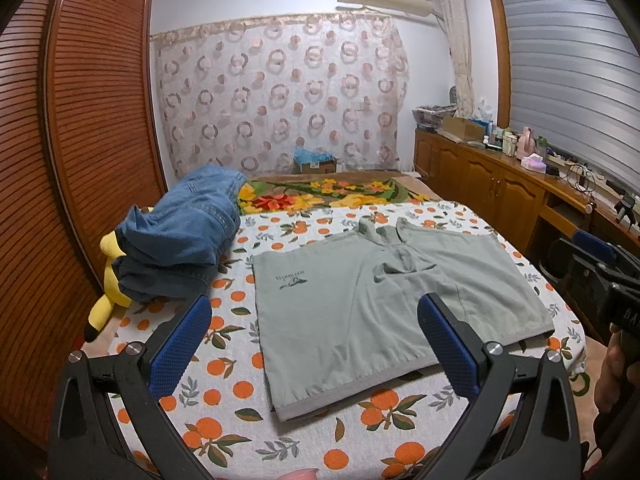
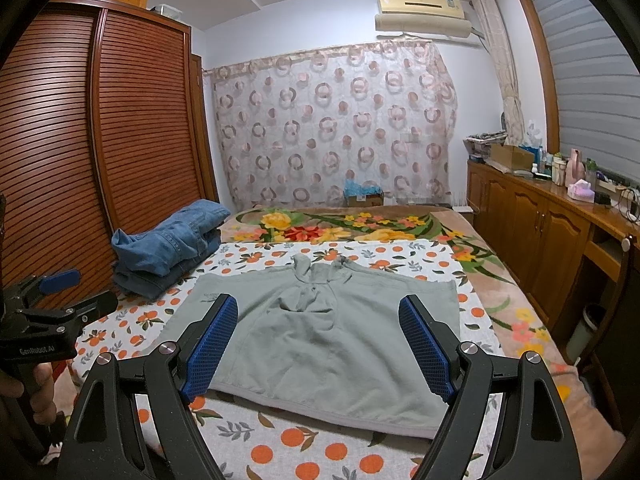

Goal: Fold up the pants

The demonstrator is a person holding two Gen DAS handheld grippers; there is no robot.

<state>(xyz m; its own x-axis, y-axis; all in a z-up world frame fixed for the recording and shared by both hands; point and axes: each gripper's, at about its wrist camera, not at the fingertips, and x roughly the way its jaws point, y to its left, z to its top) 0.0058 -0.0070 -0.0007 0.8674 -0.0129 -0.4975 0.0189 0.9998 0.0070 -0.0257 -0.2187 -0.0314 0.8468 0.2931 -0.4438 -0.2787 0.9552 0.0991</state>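
Grey-green pants (image 1: 384,300) lie spread flat on the orange-print bed sheet (image 1: 224,408), waistband nearest me, crotch bunched at the far side. They also show in the right wrist view (image 2: 320,332). My left gripper (image 1: 314,312) is open and empty, held above the near left part of the pants. My right gripper (image 2: 316,312) is open and empty, held above the near edge of the pants. The right gripper also shows at the right edge of the left wrist view (image 1: 596,268), and the left gripper shows at the left edge of the right wrist view (image 2: 76,288).
Folded blue jeans (image 1: 180,236) are stacked at the bed's left on a yellow plush toy (image 1: 108,280). A floral blanket (image 2: 340,228) covers the far end. A slatted wardrobe (image 1: 88,120) stands left; a wooden cabinet (image 2: 540,232) with clutter runs along the right.
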